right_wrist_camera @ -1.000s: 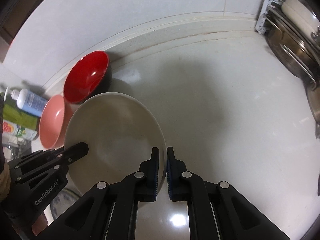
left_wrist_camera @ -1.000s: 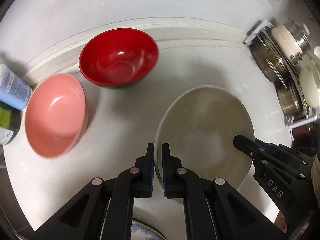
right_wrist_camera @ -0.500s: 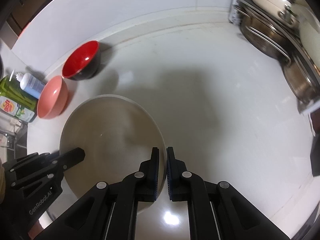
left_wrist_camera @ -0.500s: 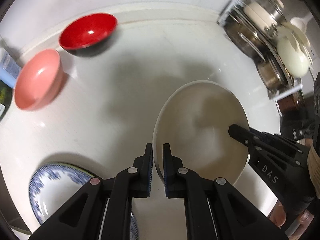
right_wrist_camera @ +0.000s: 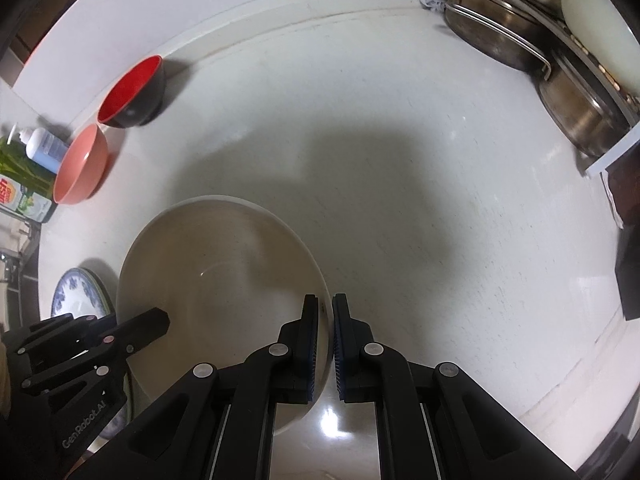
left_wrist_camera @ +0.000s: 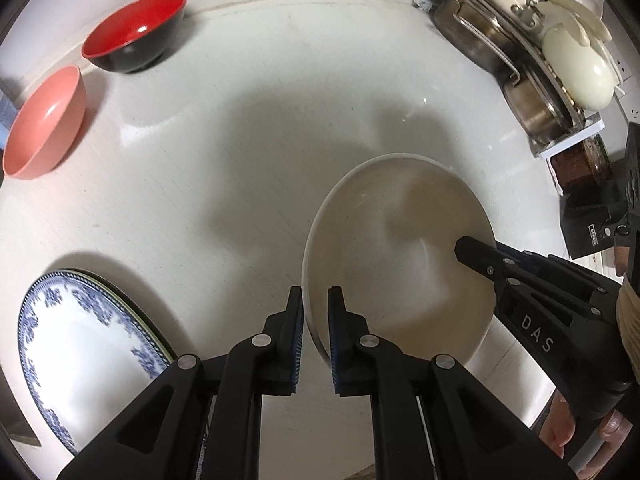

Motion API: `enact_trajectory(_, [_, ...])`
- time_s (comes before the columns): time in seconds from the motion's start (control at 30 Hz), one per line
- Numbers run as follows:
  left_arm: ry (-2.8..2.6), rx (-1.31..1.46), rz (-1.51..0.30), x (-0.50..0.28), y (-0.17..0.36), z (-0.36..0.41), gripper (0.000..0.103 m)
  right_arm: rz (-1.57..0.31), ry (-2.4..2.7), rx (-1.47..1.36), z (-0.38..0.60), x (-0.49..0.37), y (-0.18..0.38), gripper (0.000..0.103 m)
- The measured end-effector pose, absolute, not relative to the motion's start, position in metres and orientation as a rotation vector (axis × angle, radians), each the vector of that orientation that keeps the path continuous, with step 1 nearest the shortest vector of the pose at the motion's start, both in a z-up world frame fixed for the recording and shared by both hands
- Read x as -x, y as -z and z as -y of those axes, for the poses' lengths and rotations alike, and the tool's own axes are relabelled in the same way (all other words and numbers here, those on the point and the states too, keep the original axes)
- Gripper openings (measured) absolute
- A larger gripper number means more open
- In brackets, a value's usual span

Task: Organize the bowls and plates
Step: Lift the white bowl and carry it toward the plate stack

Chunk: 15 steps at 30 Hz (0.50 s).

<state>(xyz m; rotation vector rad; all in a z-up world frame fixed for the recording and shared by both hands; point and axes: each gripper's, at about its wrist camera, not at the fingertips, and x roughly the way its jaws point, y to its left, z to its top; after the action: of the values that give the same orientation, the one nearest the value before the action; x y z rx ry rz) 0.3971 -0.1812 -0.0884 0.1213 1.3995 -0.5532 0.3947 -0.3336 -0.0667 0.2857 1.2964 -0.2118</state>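
Note:
A large cream bowl [left_wrist_camera: 400, 260] [right_wrist_camera: 224, 272] hangs over the white counter, gripped from both sides. My left gripper [left_wrist_camera: 316, 292] straddles its left rim and its jaws are opening slightly, though the pads still touch the rim. My right gripper [right_wrist_camera: 327, 300] is shut on the opposite rim, and its finger [left_wrist_camera: 464, 244] reaches into the bowl. A red bowl [left_wrist_camera: 136, 32] [right_wrist_camera: 132, 92] and a pink bowl [left_wrist_camera: 44, 120] [right_wrist_camera: 82, 164] stand near the back wall at left. A blue-patterned plate [left_wrist_camera: 88, 352] [right_wrist_camera: 76, 296] lies at lower left.
A dish rack [left_wrist_camera: 500, 40] [right_wrist_camera: 520, 40] with steel pots and a pale lid fills the right back corner. A blue-white pump bottle [right_wrist_camera: 40, 148] and a green bottle [right_wrist_camera: 20, 184] stand at far left. A hand shows at lower right in the left wrist view.
Both grippers have carried the cream bowl away from the red and pink bowls, which now look smaller and farther left. The blue-patterned plate has come into view at lower left.

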Motion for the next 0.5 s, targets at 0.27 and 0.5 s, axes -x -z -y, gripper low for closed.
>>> enact_trajectory(0.27, [0.535, -0.127, -1.418, -0.391, 0.099, 0.186, 0.012, -1.319, 0.208, -0.281, 0.340, -0.391, 0.077, 0.009])
enact_trajectory(0.5, [0.530, -0.141, -1.439, -0.388, 0.106, 0.192, 0.012, -1.323, 0.210, -0.272, 0.339, -0.388, 0.082, 0.009])
